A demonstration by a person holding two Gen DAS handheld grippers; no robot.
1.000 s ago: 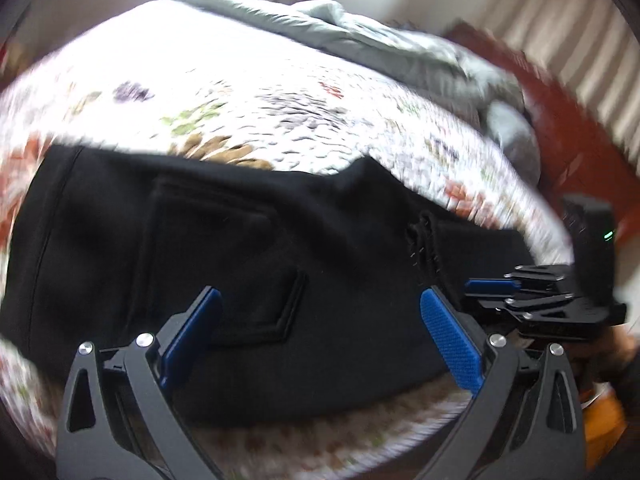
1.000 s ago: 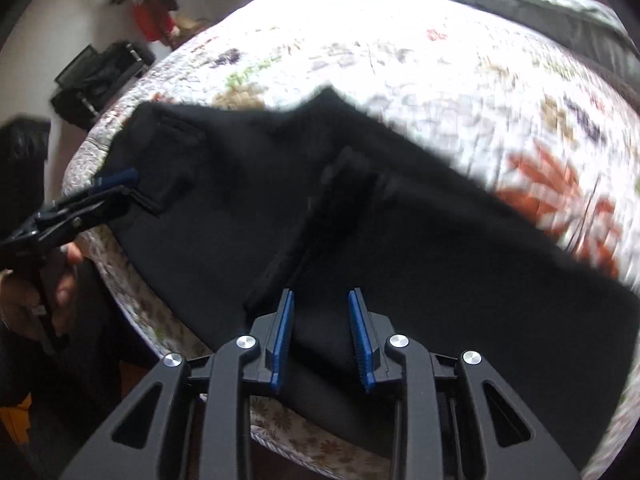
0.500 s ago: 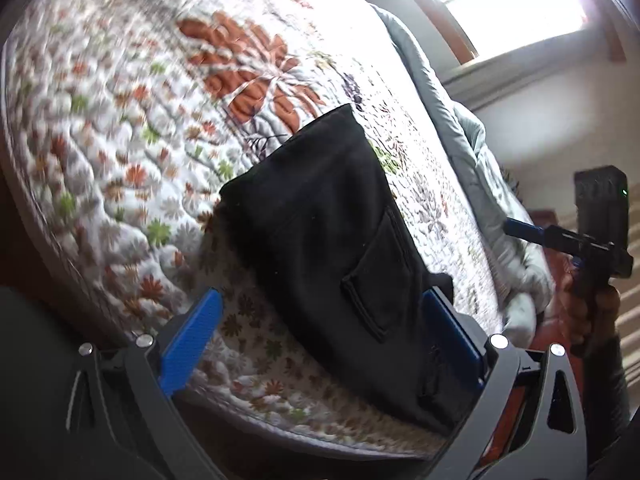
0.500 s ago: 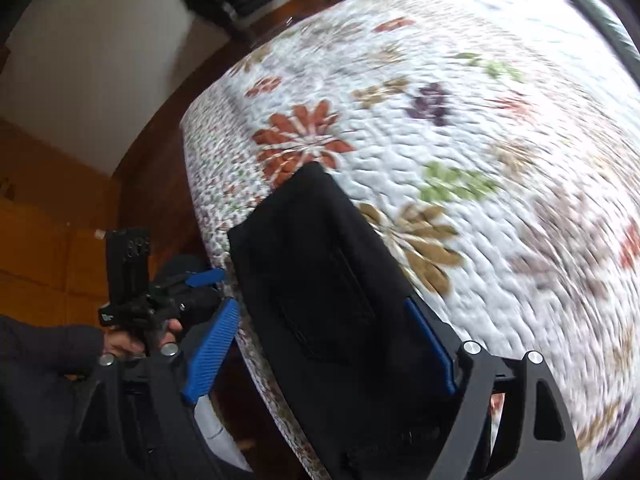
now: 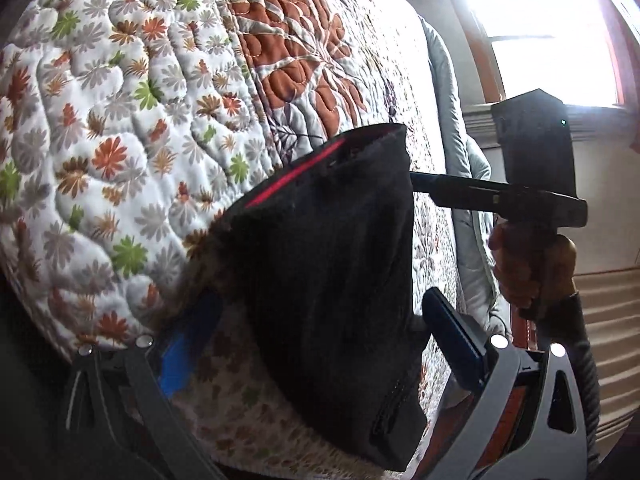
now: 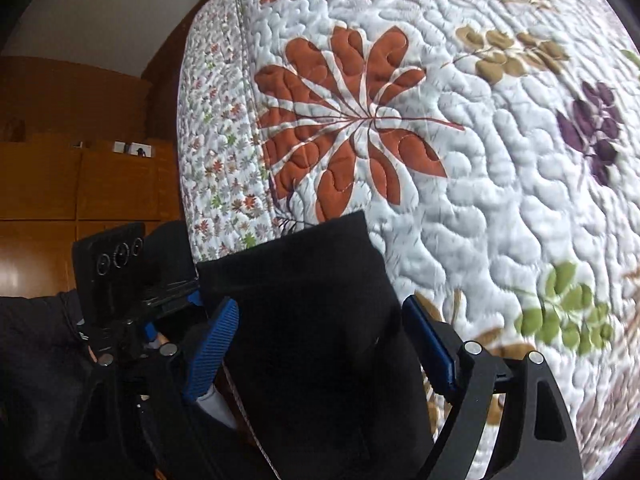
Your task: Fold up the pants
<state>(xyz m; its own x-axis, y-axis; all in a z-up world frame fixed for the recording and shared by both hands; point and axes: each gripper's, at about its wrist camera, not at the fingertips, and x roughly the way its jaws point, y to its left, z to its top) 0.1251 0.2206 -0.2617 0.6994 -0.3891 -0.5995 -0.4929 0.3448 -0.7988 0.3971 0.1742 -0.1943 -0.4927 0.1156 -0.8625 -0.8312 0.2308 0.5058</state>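
Observation:
The black pants (image 5: 332, 272) lie folded on the floral quilt, by the bed's edge. A red stripe shows along their far edge in the left wrist view. My left gripper (image 5: 320, 344) is open, its blue pads on either side of the pants' near end. My right gripper (image 6: 324, 344) is open too, its jaws straddling the black cloth (image 6: 312, 320). In the left wrist view the right gripper (image 5: 432, 182) reaches the pants' far corner from the right. In the right wrist view the left gripper (image 6: 188, 300) sits at the cloth's left edge.
The quilt (image 5: 120, 100) covers the bed, with a big orange leaf print (image 6: 348, 120). A grey blanket (image 5: 460, 184) lies along the far side under a bright window (image 5: 540, 32). Wooden cabinets (image 6: 80, 176) stand to the left beyond the bed edge.
Both grippers swung round from facing the spread pants to the bed's end. The right gripper opened from nearly shut. The pants now look narrower and folded over.

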